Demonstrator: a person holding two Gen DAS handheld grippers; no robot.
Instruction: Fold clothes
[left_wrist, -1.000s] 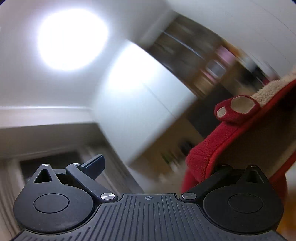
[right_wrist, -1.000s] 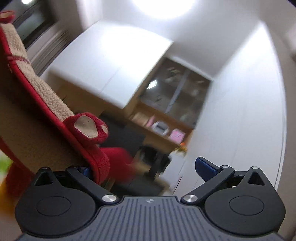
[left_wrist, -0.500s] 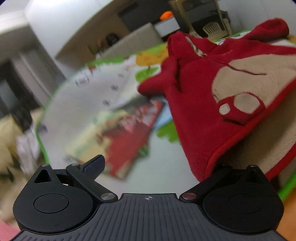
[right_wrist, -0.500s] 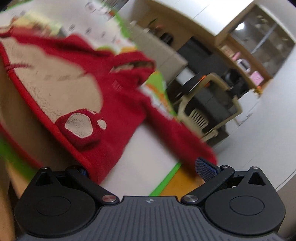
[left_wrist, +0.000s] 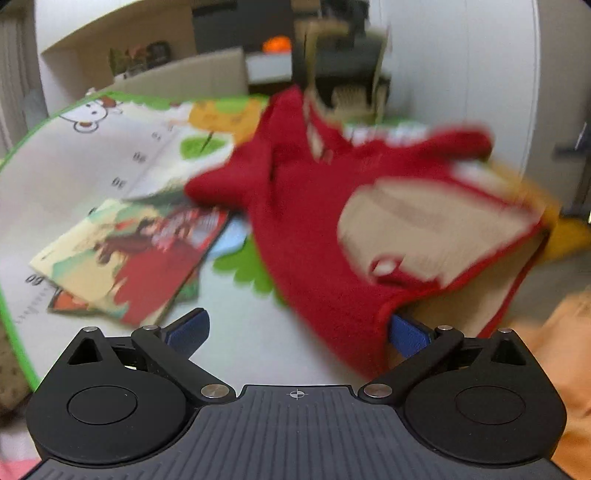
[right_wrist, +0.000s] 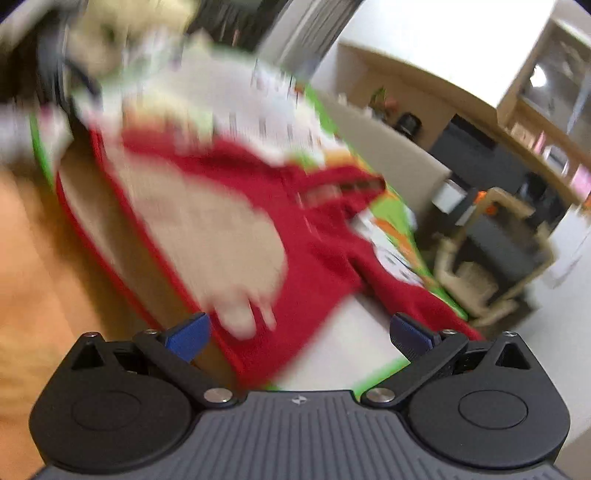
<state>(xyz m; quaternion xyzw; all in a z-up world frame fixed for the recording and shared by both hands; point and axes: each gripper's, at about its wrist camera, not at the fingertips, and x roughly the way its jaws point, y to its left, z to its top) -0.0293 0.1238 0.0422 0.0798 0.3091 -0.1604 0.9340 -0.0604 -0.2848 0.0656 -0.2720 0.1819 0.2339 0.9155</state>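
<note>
Red fleece garment (left_wrist: 306, 229) flat on play mat (left_wrist: 92, 177), neck end pointing away.

A red fleece garment (left_wrist: 303, 236) with a beige panel is seen; the mat (left_wrist: 110, 162) is white, green-edged, cartoon-printed.

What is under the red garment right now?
The red garment lies on a play mat edged in green. Its near-left side overlaps a picture book on the mat. Anything else beneath is covered by the fabric, and motion blur hides details.
</note>
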